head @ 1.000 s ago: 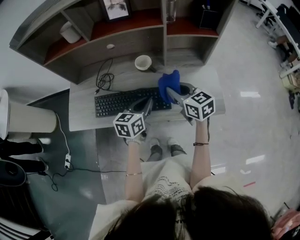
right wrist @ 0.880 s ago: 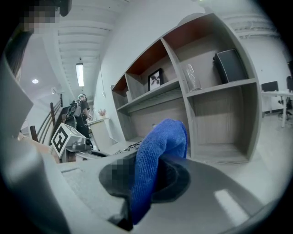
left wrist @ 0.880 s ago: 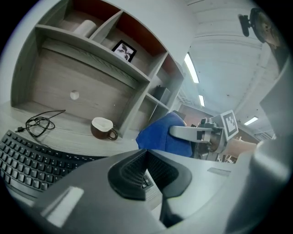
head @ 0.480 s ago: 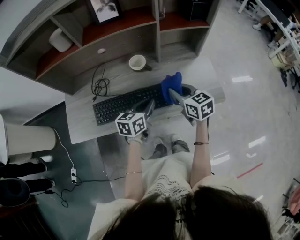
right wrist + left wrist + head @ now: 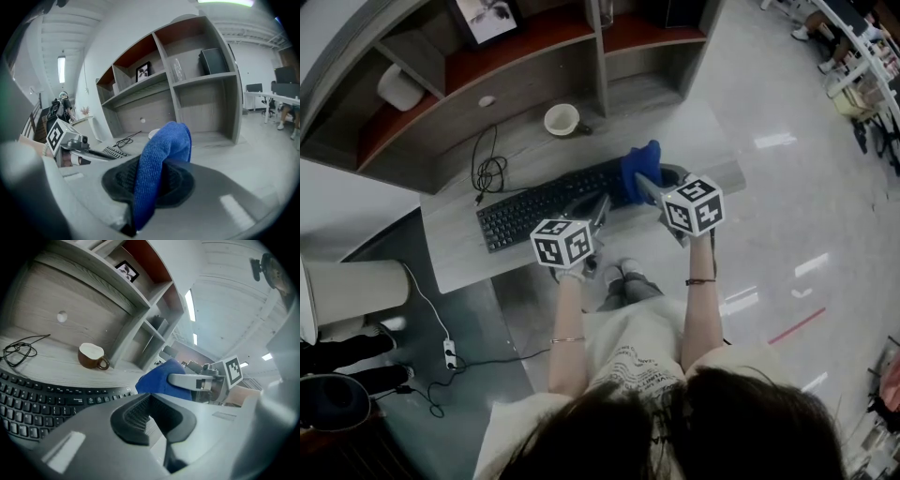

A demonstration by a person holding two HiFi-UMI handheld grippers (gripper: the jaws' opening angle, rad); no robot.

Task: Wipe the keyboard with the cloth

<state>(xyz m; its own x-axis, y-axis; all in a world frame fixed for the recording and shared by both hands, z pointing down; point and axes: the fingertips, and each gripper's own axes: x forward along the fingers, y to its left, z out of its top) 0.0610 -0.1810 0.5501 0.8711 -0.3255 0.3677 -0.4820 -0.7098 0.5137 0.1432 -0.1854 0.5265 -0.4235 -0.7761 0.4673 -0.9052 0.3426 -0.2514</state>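
The black keyboard point(image 5: 534, 208) lies across the grey desk point(image 5: 675, 131); its keys also fill the lower left of the left gripper view point(image 5: 28, 404). My right gripper point(image 5: 643, 184) hovers over the keyboard's right end, shut on a blue cloth point(image 5: 639, 169). In the right gripper view the cloth point(image 5: 161, 154) stands up folded between the jaws of the right gripper point(image 5: 157, 176). My left gripper point(image 5: 600, 206) is just left of it, above the keyboard's front edge. Its jaws meet with nothing between them in the left gripper view, where the left gripper point(image 5: 150, 401) points toward the cloth point(image 5: 159, 378).
A brown mug point(image 5: 562, 119) with a white inside stands behind the keyboard, in front of the shelf unit point(image 5: 534, 56). A coiled black cable point(image 5: 487, 173) lies at the back left of the desk. A framed picture point(image 5: 485, 14) stands on the shelf. A round bin point(image 5: 356, 286) is on the floor at left.
The head view has drifted, so the desk sits further left and higher. Both grippers stay at about the same place over the keyboard's right end, cloth still held.
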